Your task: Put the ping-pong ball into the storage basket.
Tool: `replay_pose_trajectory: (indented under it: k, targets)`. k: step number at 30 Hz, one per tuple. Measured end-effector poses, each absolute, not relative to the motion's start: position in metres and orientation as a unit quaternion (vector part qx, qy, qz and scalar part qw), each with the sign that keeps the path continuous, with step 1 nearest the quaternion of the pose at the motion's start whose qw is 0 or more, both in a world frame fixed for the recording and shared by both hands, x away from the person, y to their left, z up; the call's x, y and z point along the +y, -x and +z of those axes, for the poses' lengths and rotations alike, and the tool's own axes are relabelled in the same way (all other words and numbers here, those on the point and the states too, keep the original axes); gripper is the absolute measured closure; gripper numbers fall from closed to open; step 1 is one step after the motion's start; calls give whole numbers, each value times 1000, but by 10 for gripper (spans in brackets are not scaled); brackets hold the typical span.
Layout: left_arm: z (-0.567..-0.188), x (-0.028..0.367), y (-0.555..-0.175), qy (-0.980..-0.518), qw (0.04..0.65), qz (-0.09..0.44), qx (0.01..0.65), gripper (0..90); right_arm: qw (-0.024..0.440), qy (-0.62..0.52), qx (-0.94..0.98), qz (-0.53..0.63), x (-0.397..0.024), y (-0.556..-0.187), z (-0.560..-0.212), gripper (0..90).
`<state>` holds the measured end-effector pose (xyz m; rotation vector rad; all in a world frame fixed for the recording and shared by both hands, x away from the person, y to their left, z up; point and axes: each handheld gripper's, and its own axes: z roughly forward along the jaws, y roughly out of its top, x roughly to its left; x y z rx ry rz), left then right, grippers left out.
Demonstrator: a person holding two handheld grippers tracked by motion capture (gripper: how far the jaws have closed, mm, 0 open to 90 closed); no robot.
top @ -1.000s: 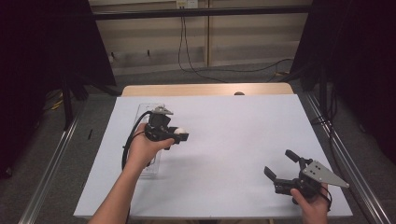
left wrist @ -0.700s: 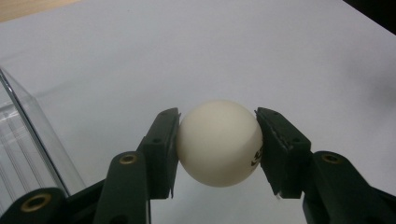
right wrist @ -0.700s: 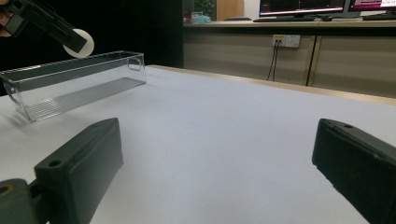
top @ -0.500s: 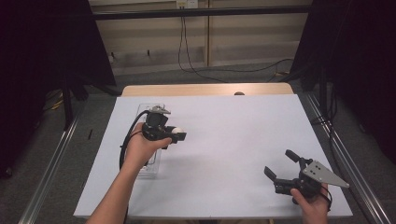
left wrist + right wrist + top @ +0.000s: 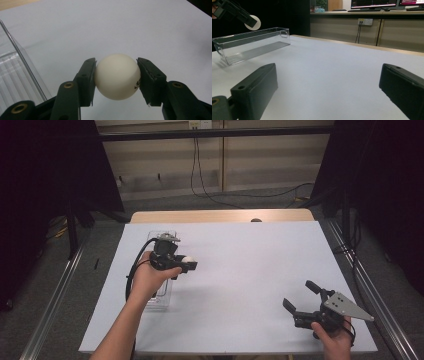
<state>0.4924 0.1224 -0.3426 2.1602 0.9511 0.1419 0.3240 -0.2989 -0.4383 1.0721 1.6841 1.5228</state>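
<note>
Both tongs first: our left gripper (image 5: 116,82) has its jaws clamped on a white ping-pong ball (image 5: 117,76), one pad on each side, with black print showing near the right pad. Our right gripper (image 5: 306,304) has its jaws spread wide with nothing between them, resting low at about five o'clock on the white table (image 5: 250,255). From above, the ball (image 5: 188,260) sits at roughly nine o'clock on the table, held up off the surface just beside the clear plastic bin (image 5: 161,295), to the bin's three o'clock side. We judge the carrying step to be in hand: ball gripped, bin not yet entered. Next, we would bring the ball over the bin's open top, lower it between the walls, then ease the jaws apart so it doesn't bounce out.
</note>
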Motion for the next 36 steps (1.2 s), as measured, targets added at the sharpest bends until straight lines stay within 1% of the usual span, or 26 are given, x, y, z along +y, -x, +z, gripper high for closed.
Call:
replay_pose_trajectory:
  k: [3,5,6,9,10,14,16,18,19,20,22,26,27,28,29,30,36]
  targets:
    - [-343,122,-492,-840,380,63,382,512,309,-403,641,576,-299,-324,-438,15]
    - [-343,123,-492,-837,383,61,387,512,309,-404,641,576,-300,-324,-438,15]
    - [-342,124,-492,-840,379,50,384,512,308,-404,640,576,-299,-324,-438,15]
    - [-342,125,-493,-841,380,64,379,512,309,-402,642,576,-300,-324,-438,15]
    - [-342,126,-493,-842,383,56,377,512,309,-404,640,576,-299,-324,-438,15]
    - [-341,127,-492,-834,387,62,388,512,308,-404,640,576,-300,-323,-438,15]
    - [-339,130,-493,-842,377,57,381,512,308,-403,640,577,-300,-323,-438,15]
    - [-340,130,-492,-834,384,65,391,512,309,-401,640,577,-300,-324,-439,15]
    - [-339,131,-493,-837,382,56,387,512,308,-402,641,577,-300,-323,-439,15]
    - [-339,132,-493,-836,381,65,390,512,309,-401,641,577,-300,-324,-439,15]
    - [-338,134,-494,-840,379,65,383,512,309,-403,640,577,-300,-324,-438,15]
    - [-338,134,-494,-831,386,70,394,512,309,-403,641,575,-300,-323,-438,15]
    - [-336,137,-495,-842,375,62,384,512,310,-404,640,576,-300,-323,-438,15]
    - [-337,135,-494,-830,385,67,399,512,309,-405,640,575,-300,-323,-438,15]
    - [-336,137,-494,-835,380,66,394,512,310,-405,639,576,-300,-323,-438,15]
    - [-337,136,-494,-828,389,69,399,512,309,-404,640,577,-300,-323,-438,15]
    - [-336,138,-494,-834,379,73,394,512,310,-401,640,577,-301,-323,-438,15]
